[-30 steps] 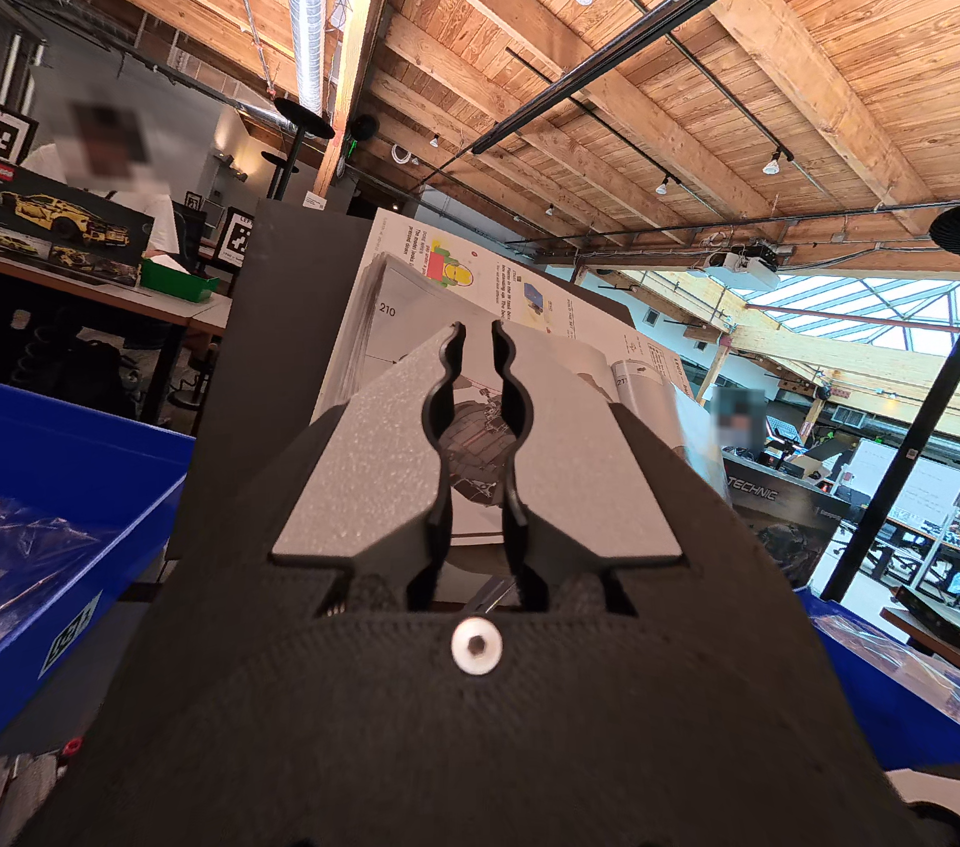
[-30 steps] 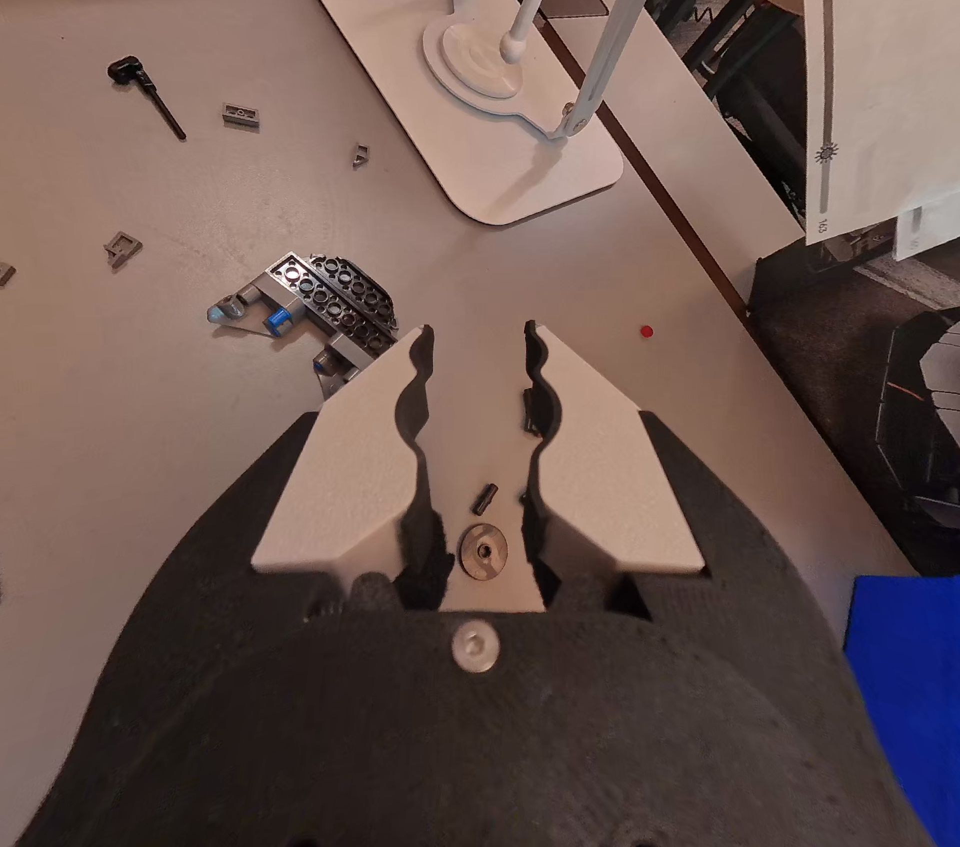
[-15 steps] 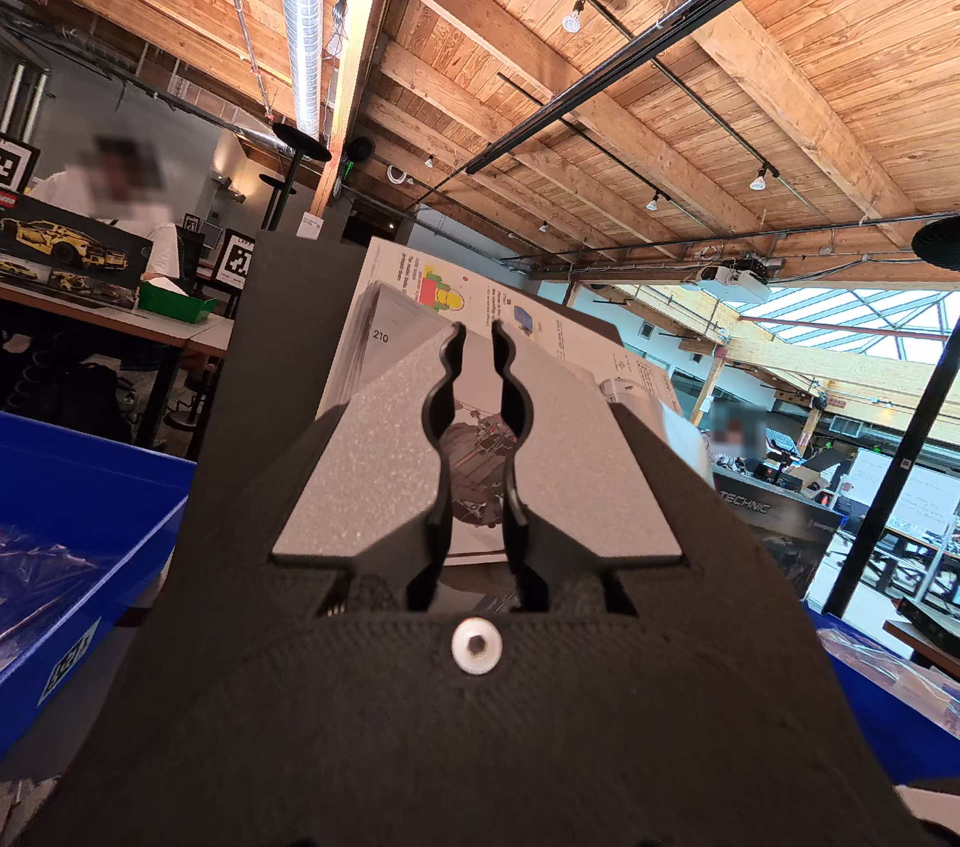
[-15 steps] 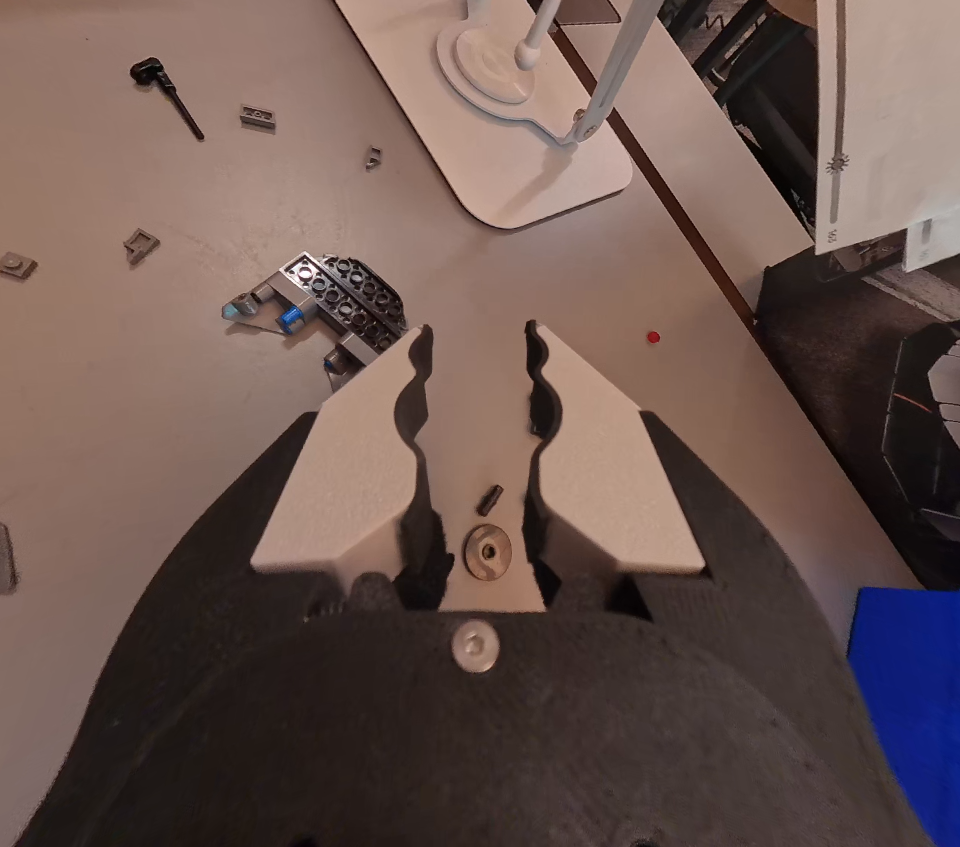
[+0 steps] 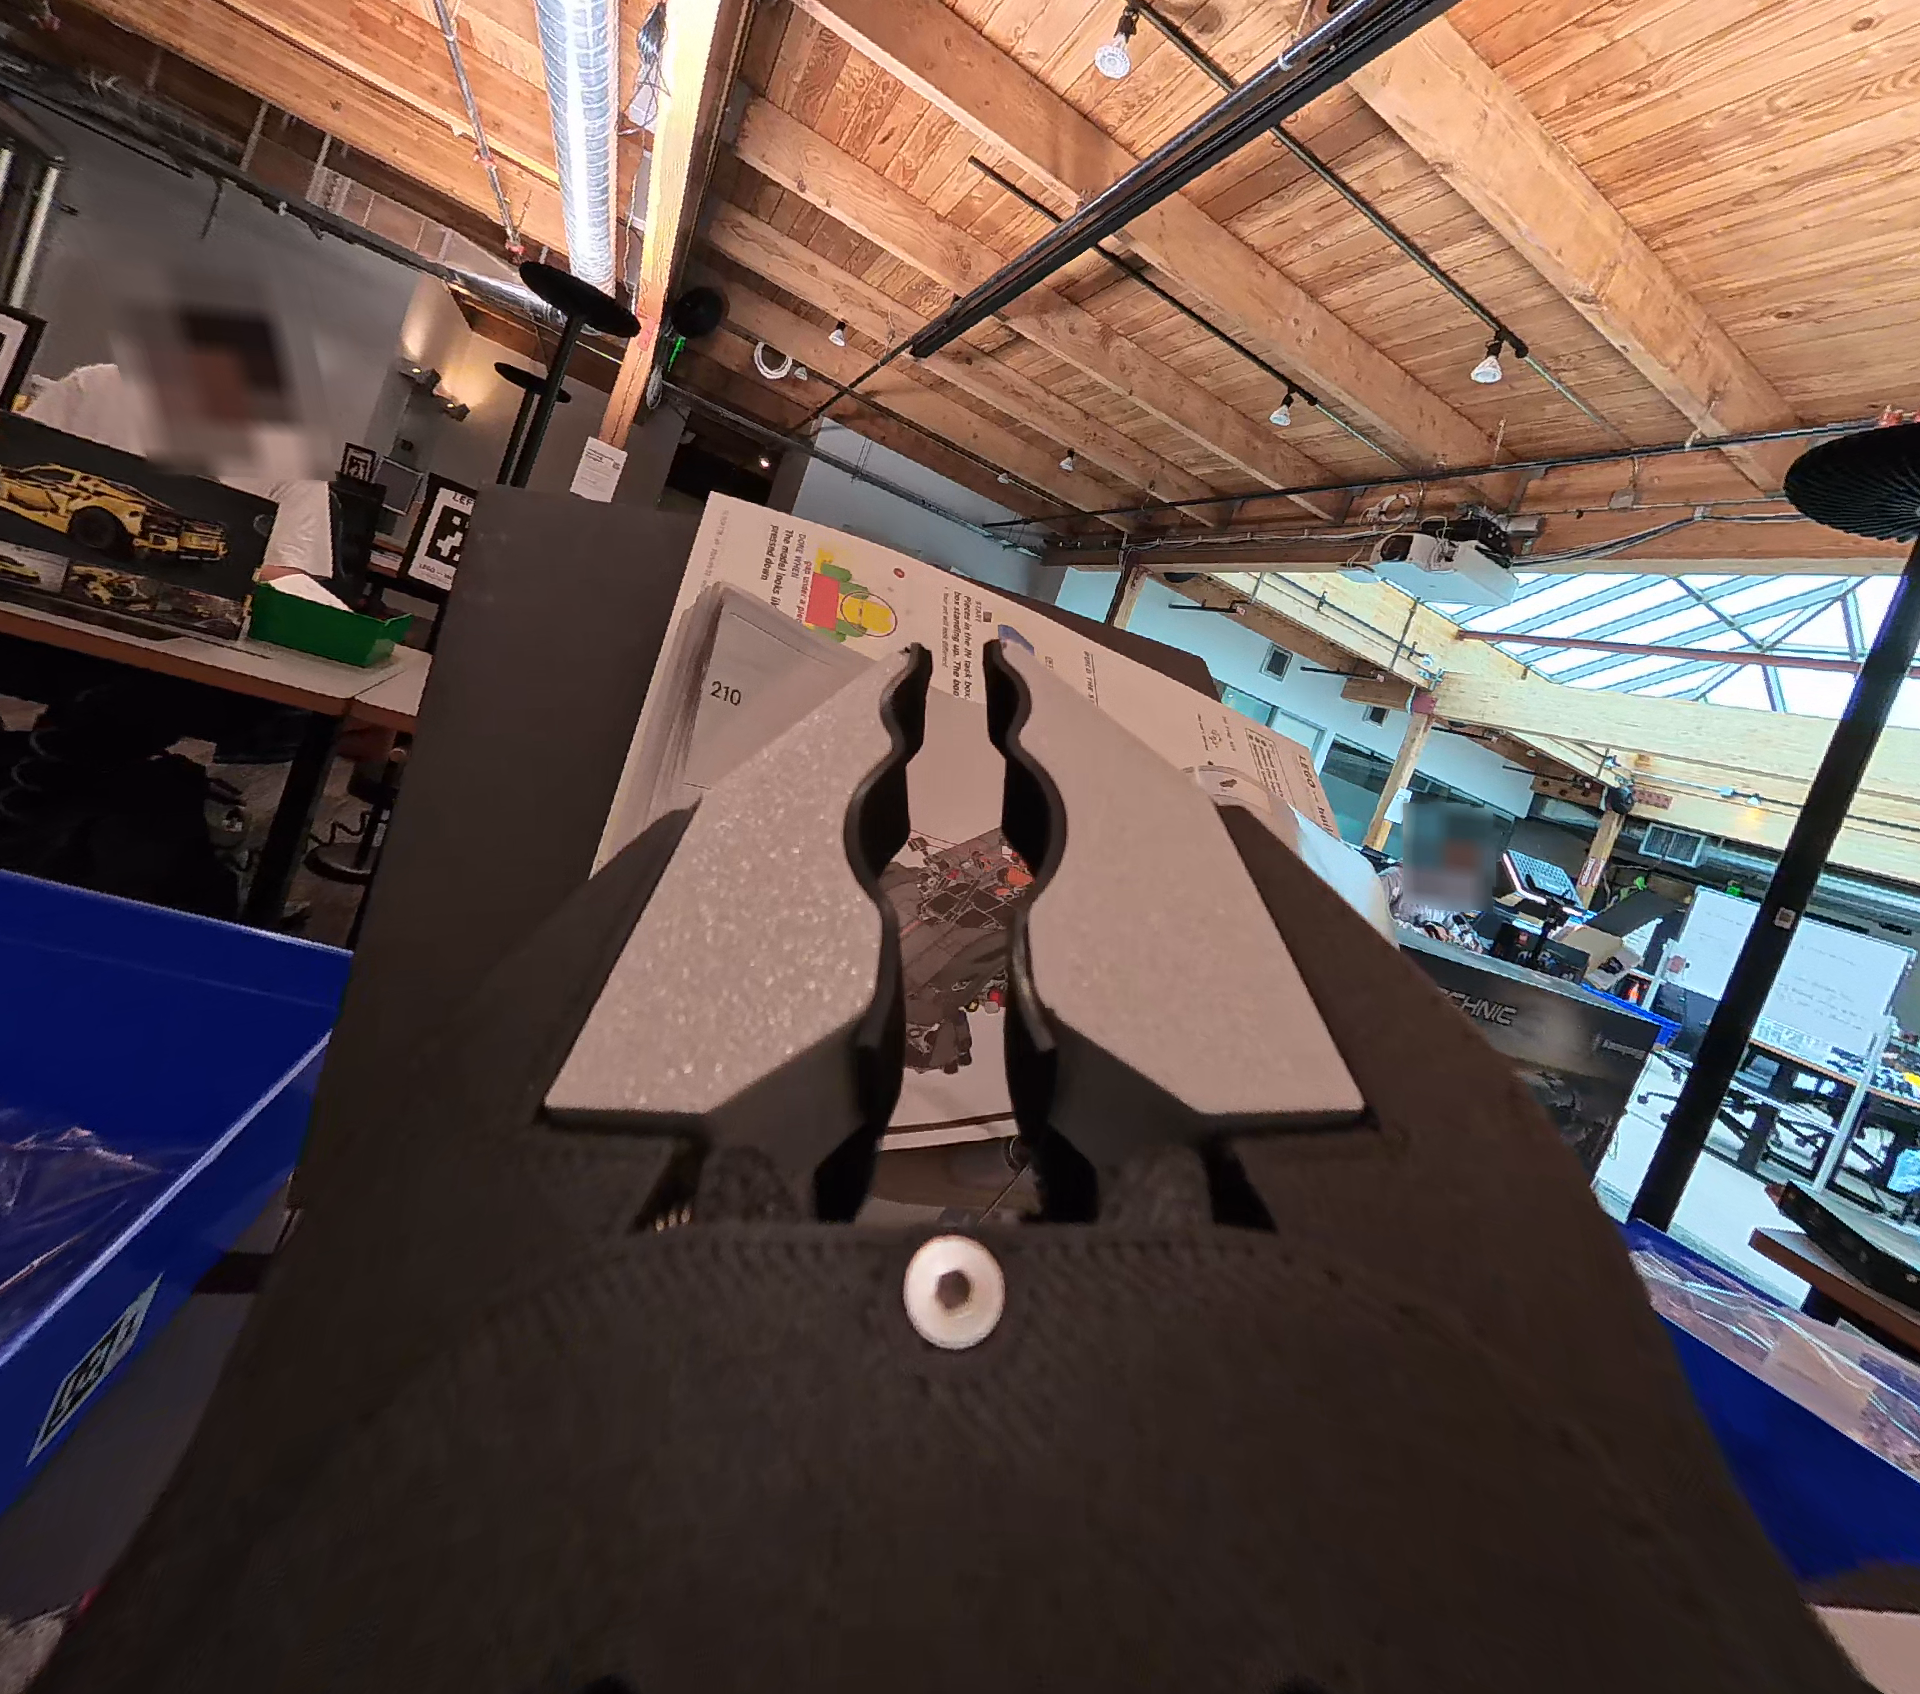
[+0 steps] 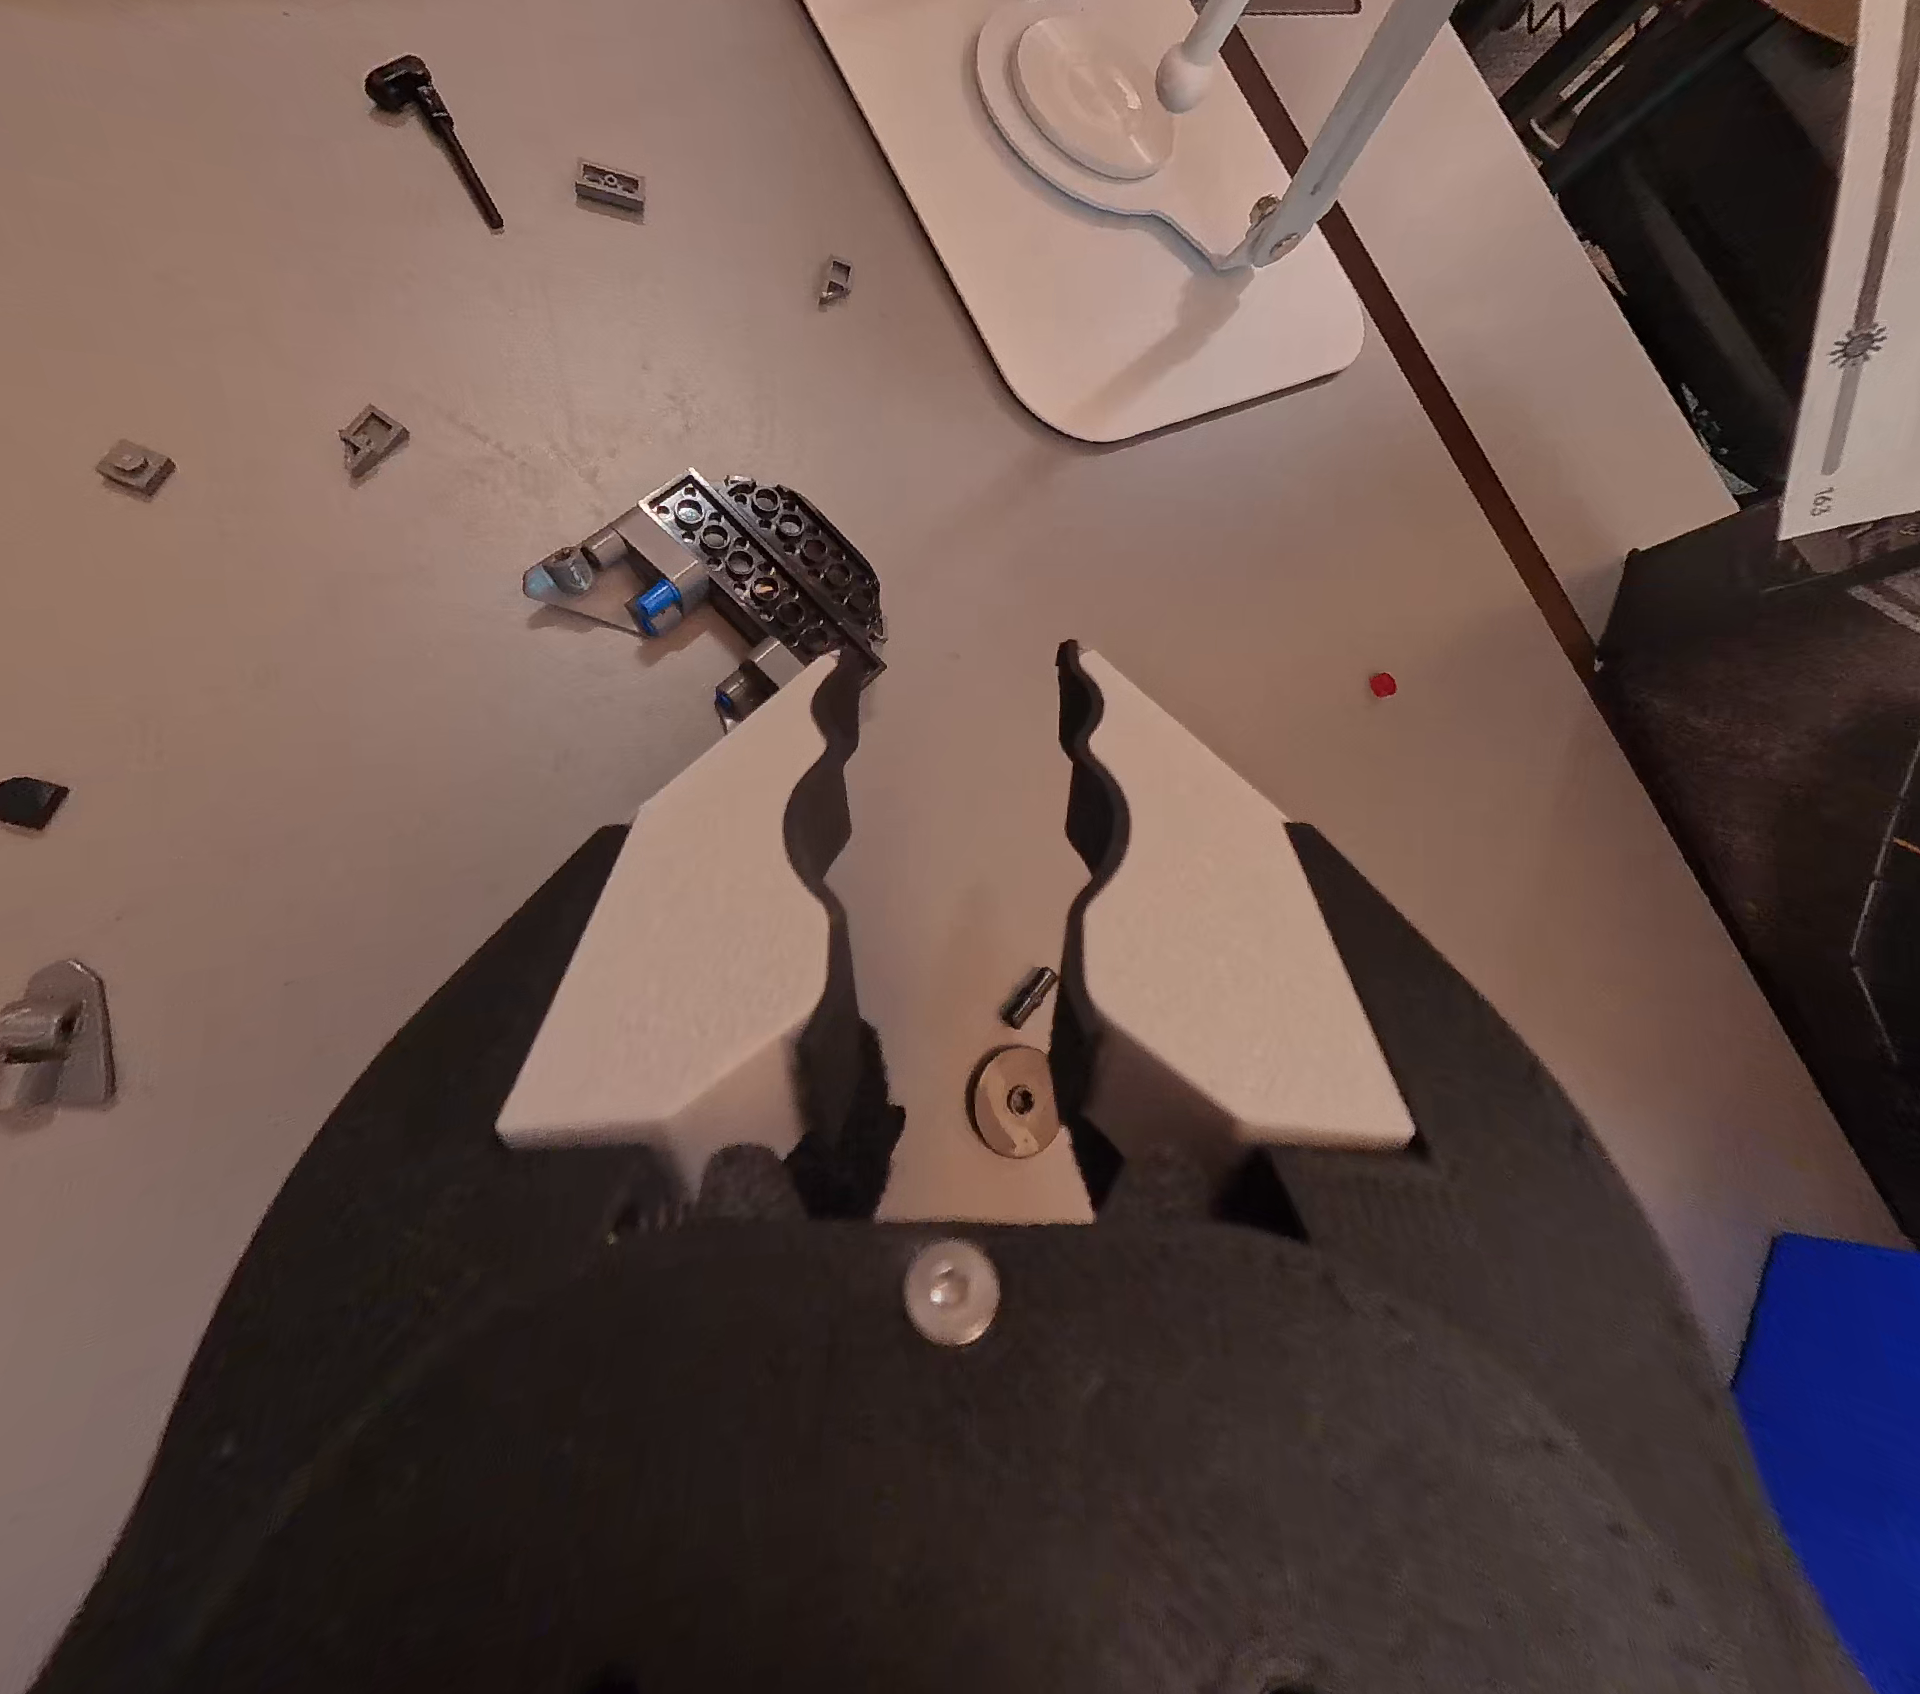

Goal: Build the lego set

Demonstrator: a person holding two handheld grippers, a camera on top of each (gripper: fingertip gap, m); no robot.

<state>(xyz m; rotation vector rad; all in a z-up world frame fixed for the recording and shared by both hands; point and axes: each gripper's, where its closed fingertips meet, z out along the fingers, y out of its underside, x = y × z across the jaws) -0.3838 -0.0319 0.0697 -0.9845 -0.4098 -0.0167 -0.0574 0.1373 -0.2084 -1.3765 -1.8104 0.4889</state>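
In the right wrist view a dark grey and black Lego sub-assembly with blue pins lies on the beige table. My right gripper is open and empty above the table, its left fingertip just beside the assembly's near corner. A small black pin and a round grey disc lie between the fingers. A red stud lies to the right. My left gripper points up at the open instruction booklet, its jaws almost together and empty.
Loose parts lie on the left: a black axle piece, a small grey plate, grey bits and a larger grey part. A white lamp base stands at the back. Blue bins flank the booklet stand. Spacing between my two grippers at the tips: around 45 centimeters. The red stud lies around 15 centimeters away from my right fingertips.
My right gripper has drifted left, so its left fingertip now sits close to the sub-assembly. My left gripper has tilted up slightly. Neither has taken hold of anything.
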